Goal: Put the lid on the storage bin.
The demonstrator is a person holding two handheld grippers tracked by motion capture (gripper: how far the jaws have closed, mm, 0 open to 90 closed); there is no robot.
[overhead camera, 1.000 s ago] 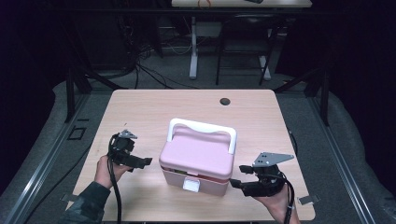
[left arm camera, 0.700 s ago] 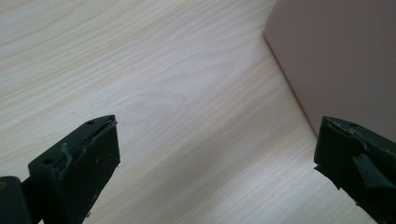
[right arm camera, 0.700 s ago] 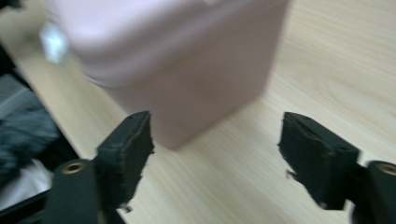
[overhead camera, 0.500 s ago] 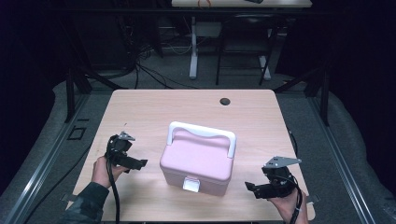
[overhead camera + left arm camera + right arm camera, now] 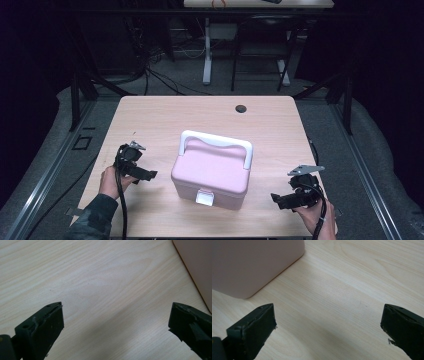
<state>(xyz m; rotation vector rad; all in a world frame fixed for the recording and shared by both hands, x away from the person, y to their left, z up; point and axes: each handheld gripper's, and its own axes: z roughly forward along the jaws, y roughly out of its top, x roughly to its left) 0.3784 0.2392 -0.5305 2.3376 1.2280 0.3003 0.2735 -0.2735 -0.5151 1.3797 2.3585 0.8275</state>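
High view: pink box [image 5: 212, 172] sits shut in the middle of the table [image 5: 165, 115], white handle [image 5: 217, 142] along its far edge, white latch [image 5: 205, 197] on the near face. Your left gripper [image 5: 145, 174] is beside the box's left side, apart from it. Your right gripper [image 5: 281, 199] is off the box's near right corner, well clear; its jaws have just been opening, nothing between them. Small dark hole [image 5: 241, 108] near the far edge, can't tell more at this size.

Left gripper view: your jaws stand wide apart over bare wood, nothing held. Box wall [image 5: 197, 267] at the top right.

Right gripper view: jaws wide, empty, wood between them. Box corner [image 5: 254, 265] at the top left, not touching.
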